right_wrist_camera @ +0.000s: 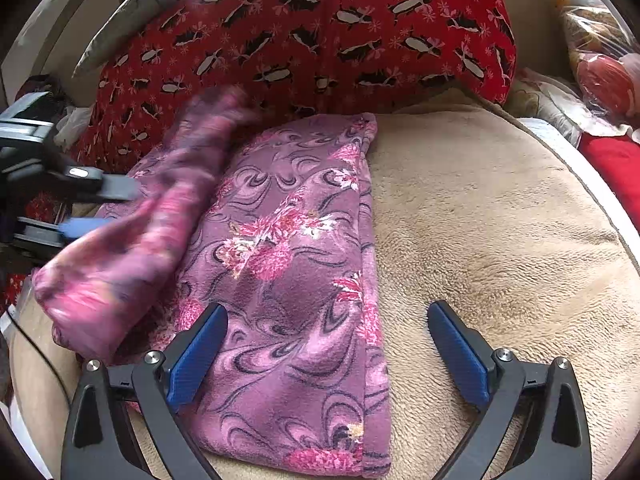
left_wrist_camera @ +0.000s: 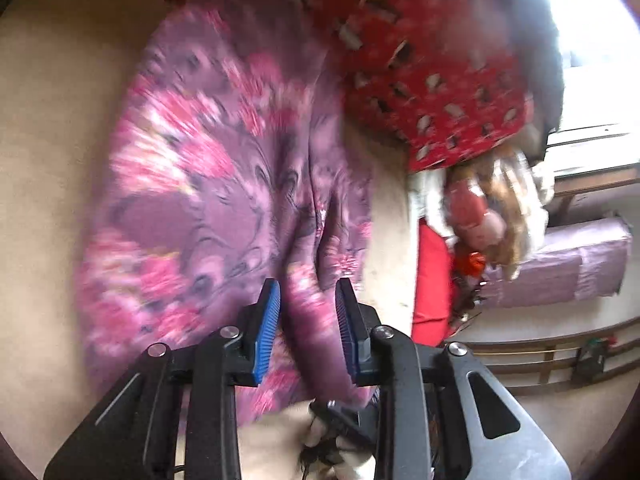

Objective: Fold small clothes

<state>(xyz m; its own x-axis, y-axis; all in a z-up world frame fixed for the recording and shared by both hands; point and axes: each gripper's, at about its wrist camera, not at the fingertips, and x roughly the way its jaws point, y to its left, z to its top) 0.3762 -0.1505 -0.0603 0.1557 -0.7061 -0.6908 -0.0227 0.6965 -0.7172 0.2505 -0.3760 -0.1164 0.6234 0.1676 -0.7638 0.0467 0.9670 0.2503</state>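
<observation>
Right wrist view: a purple fleece garment with pink flowers and dark swirls (right_wrist_camera: 288, 264) lies on a round, nubby beige plush cushion (right_wrist_camera: 500, 240), spreading from the cushion's centre toward six o'clock. Its right edge is a straight, soft fold running from twelve to six. The right gripper (right_wrist_camera: 326, 350), black-framed with ribbed blue pads (right_wrist_camera: 196, 356), hovers over the garment's near end with its jaws spread wide and nothing between them; the left pad is above the fleece, the right above bare plush. At nine o'clock a loose flap of the same fleece, blurred, is lifted and draped back over the flat part. The left gripper (right_wrist_camera: 92, 208) reaches in there from the frame's edge; its blue tips sit just beside the flap.

At twelve o'clock a plump red cotton pillow printed with black-and-white shapes (right_wrist_camera: 320, 32) leans against the cushion's far rim.

In the left wrist view the left gripper (left_wrist_camera: 308, 320) has its jaws partly apart. A rounded ridge of fleece (left_wrist_camera: 224, 184) lies between the pads (left_wrist_camera: 267, 332), but blur hides whether they press on it. The red pillow (left_wrist_camera: 420, 64) sits at one o'clock.
</observation>
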